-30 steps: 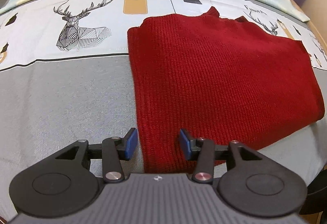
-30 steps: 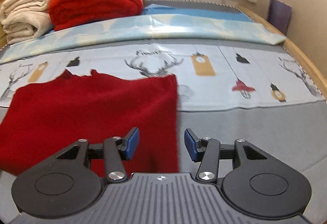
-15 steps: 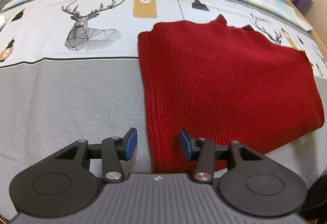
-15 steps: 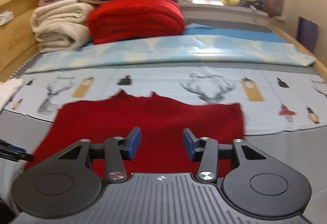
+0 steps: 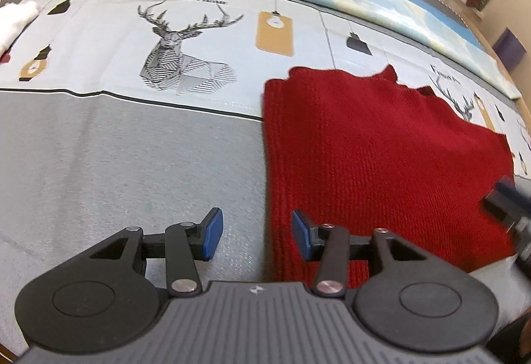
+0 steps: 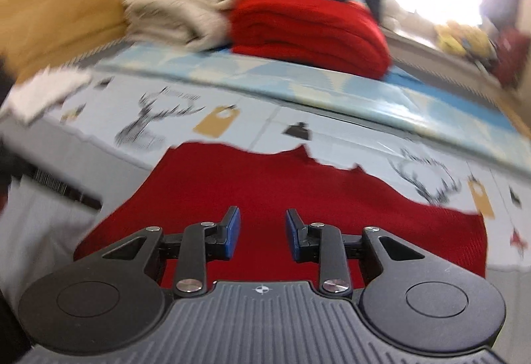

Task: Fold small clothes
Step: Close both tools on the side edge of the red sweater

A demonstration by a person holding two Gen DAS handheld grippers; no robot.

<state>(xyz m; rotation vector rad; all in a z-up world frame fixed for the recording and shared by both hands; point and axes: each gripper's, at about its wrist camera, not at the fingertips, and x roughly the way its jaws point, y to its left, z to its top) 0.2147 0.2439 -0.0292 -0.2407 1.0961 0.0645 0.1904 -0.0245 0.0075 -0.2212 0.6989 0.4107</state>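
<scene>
Red sweater (image 5: pixel 375 158) flat beneath left gripper (image 5: pixel 254 232), right gripper (image 6: pixel 259 233), fingers spread, empty

Over the last second the left gripper (image 5: pixel 254 234) drifted leftward, so the folded red knitted sweater (image 5: pixel 381 164) slid toward the right of its view and more of the grey and deer-printed bedsheet (image 5: pixel 132 148) came in on the left. The right gripper (image 6: pixel 262 232) swung left from the sweater's right edge to above its middle. It also appeared, blurred, at the right edge of the left wrist view.
</scene>
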